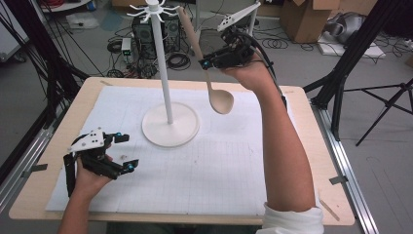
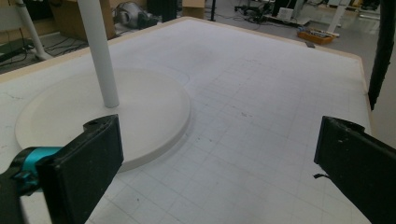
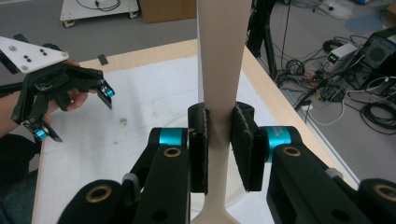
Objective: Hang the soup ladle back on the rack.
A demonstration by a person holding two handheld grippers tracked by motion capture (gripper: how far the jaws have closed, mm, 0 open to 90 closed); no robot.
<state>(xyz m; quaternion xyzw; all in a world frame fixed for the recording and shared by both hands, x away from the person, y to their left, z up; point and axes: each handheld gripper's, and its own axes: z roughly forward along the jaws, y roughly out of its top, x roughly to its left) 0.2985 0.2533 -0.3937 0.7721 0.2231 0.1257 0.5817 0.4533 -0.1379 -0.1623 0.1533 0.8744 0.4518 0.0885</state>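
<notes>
since the white table [image 1: 302,161] with its gridded mat is wide and nearly bare, the tall white stand [image 1: 162,73] near the far middle is what sets the aim — its hooks sit at the top of the pole, and the wooden spoon [image 1: 220,100] hangs in the air just to the right of it, bowl down, handle tilted toward those hooks. the right gripper [image 1: 206,63] has its jaws clamped tight on the handle partway up, so i'd say the handle end needs lifting level with a hook and easing on slowly — while the left gripper [image 1: 124,152] rests with jaws spread wide and holding nothing, low on the near left, free to steady the base.
</notes>
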